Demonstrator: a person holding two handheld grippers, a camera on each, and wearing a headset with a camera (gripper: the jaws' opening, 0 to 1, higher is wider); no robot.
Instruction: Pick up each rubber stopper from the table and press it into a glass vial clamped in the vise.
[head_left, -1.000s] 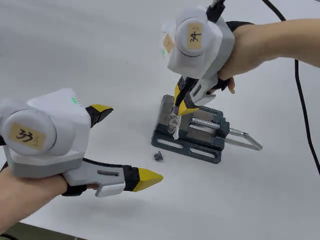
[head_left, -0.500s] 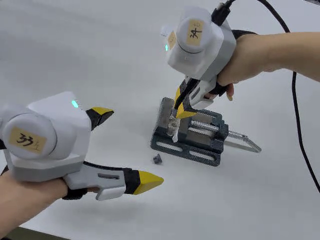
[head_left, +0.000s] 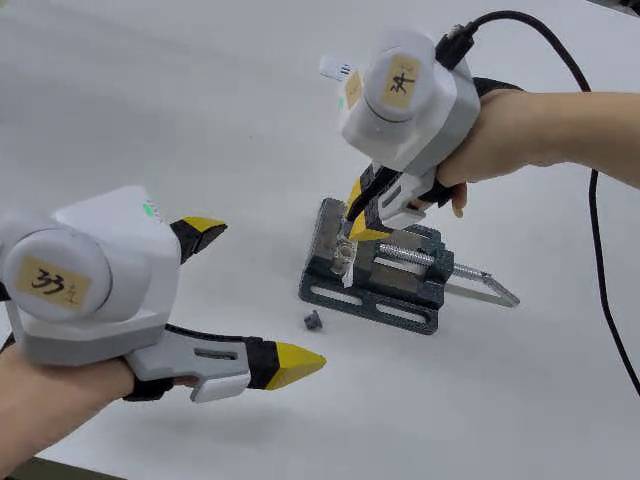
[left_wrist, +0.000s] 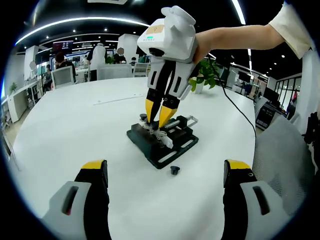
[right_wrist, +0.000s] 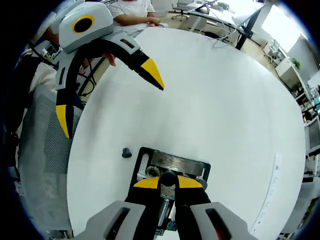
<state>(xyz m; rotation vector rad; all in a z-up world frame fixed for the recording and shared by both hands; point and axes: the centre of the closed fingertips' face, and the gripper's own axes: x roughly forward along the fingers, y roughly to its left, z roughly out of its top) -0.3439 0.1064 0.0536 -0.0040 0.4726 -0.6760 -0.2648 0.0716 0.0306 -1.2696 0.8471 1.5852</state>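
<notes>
A dark vise (head_left: 392, 288) (left_wrist: 161, 148) (right_wrist: 176, 163) clamps a small glass vial (head_left: 343, 258) (left_wrist: 161, 136). My right gripper (head_left: 358, 224) (left_wrist: 160, 118) (right_wrist: 167, 182) points down right over the vial, shut on a dark rubber stopper (right_wrist: 167, 178). Another dark stopper (head_left: 313, 320) (left_wrist: 174, 170) (right_wrist: 126, 152) lies loose on the white table just in front of the vise. My left gripper (head_left: 255, 295) (left_wrist: 166, 169) (right_wrist: 107, 97) hovers wide open to the left of the vise, nothing between its jaws.
The vise's screw handle (head_left: 488, 285) sticks out to the right. A black cable (head_left: 600, 240) runs from the right gripper across the table's right side. Chairs, desks and people stand in the room beyond (left_wrist: 65, 70).
The right gripper has tilted slightly while staying over the vial. The left gripper and the loose stopper have stayed put.
</notes>
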